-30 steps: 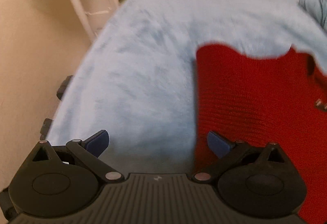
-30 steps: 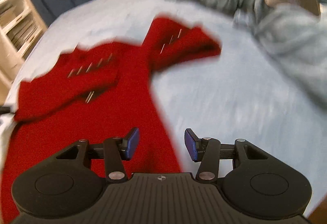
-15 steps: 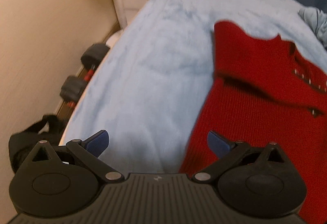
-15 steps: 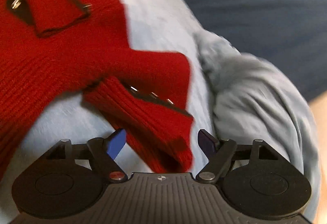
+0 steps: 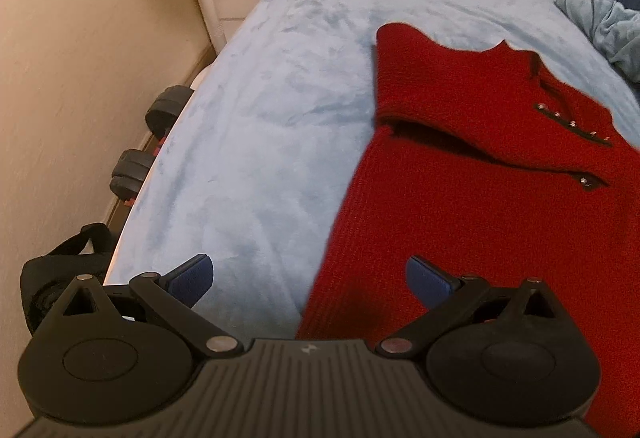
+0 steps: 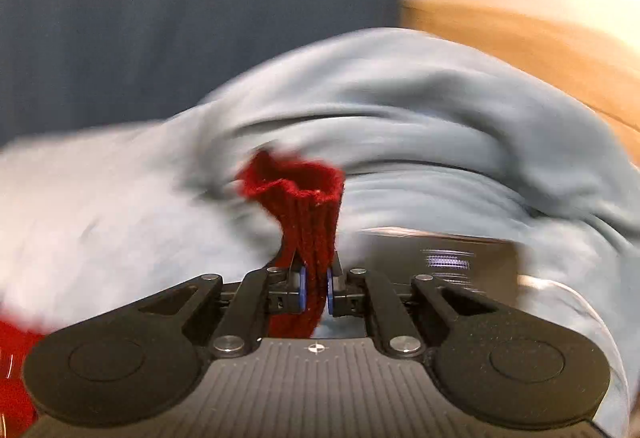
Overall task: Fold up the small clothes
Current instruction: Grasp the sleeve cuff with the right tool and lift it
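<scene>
Wide bare stretch of light blue bed (image 5: 260, 142) open left of the red sweater (image 5: 480, 198), wall and dumbbells (image 5: 168, 110) bounding its left edge, rumpled grey-blue blanket (image 6: 400, 118) heaped close ahead of the right claw (image 6: 315, 288)

Black gripper (image 5: 308, 280), blue pads (image 5: 192, 274)

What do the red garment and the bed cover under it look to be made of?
Red garment: looks like chunky ribbed knit, wool or acrylic, matte; the ribs show at the cuff pinched in the closing right tool. Small shiny studs, probably metal. Bed cover: seems a plush light-blue fleece, with soft mottled nap.
</scene>
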Demonstrator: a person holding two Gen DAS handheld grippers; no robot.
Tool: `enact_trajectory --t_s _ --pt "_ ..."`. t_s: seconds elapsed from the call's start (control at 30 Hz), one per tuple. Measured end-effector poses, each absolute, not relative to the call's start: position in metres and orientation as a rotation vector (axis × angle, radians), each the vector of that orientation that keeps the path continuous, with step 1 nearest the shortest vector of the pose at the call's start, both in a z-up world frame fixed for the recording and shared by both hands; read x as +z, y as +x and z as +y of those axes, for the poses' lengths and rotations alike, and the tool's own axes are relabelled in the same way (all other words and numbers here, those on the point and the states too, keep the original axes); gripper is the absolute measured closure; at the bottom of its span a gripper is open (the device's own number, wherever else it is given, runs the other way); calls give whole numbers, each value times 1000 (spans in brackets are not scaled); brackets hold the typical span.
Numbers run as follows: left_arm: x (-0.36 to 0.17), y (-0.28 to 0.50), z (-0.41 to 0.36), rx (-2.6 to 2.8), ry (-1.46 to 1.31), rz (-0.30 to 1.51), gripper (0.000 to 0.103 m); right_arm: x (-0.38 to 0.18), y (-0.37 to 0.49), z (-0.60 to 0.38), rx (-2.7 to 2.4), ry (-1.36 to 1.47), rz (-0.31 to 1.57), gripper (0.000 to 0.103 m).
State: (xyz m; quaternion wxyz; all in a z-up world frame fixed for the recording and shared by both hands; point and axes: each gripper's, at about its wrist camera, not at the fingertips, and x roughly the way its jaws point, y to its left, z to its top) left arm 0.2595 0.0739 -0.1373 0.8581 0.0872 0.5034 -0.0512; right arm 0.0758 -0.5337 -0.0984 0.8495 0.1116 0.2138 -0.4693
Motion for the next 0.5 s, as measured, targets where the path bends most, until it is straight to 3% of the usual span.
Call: enact_trajectory --t_s 0.27,0.5 --pt "-123 254 83 -94 167 1045 0 -173 52 -552 -1115 387 646 94" --pt "-120 255 103 -105 99 1030 0 -122 119 -502 -974 180 585 94"
